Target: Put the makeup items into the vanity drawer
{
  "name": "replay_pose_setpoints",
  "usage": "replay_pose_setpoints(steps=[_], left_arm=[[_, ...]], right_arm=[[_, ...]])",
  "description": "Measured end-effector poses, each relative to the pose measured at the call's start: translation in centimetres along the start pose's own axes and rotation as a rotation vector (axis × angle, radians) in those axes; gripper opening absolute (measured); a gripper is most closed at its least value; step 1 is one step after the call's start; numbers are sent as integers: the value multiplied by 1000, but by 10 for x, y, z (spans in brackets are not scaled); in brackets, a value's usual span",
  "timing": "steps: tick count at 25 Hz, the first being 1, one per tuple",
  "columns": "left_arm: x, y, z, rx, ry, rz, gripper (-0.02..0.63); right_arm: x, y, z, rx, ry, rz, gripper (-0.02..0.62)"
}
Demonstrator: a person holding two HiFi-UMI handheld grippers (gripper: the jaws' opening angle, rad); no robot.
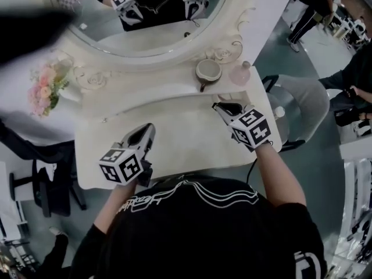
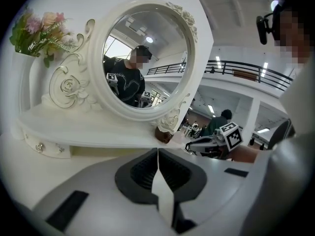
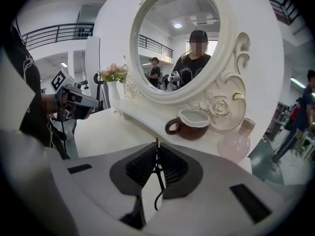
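My right gripper (image 1: pixel 216 105) hovers over the right part of the white vanity top (image 1: pixel 174 132), near the raised shelf. In the right gripper view its jaws (image 3: pixel 157 142) are shut on a thin black pin-like item (image 3: pixel 160 176) that loops down between the pads. My left gripper (image 1: pixel 151 127) is over the front left of the top. In the left gripper view (image 2: pixel 157 150) its pads meet with nothing between them. A small drawer front with knobs (image 2: pixel 47 148) sits under the shelf at the left, closed.
A brown cup (image 1: pixel 207 70) and a pink bottle (image 1: pixel 240 74) stand on the shelf below the oval mirror (image 1: pixel 151 16). Pink flowers (image 1: pixel 45 89) stand at the left end. A grey chair (image 1: pixel 302 106) is at the right, a black chair (image 1: pixel 40 185) at the left.
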State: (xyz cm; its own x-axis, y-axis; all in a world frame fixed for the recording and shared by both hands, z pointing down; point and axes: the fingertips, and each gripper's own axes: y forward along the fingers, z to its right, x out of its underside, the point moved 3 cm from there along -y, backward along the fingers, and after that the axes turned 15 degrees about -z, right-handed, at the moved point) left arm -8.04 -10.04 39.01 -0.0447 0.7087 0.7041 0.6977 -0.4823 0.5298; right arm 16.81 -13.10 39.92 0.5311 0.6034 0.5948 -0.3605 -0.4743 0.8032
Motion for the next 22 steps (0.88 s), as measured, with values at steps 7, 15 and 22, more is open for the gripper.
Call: replay_pose_setpoints(steps=[7, 15, 22], left_arm=[[3, 21, 10, -16, -21, -3, 28], [8, 41, 11, -47, -51, -19, 28], [4, 54, 9, -55, -52, -29, 28]], right_arm=[[30, 7, 45, 4, -18, -76, 44], [54, 36, 83, -5, -44, -167, 44], [57, 55, 94, 10, -119, -222, 44]])
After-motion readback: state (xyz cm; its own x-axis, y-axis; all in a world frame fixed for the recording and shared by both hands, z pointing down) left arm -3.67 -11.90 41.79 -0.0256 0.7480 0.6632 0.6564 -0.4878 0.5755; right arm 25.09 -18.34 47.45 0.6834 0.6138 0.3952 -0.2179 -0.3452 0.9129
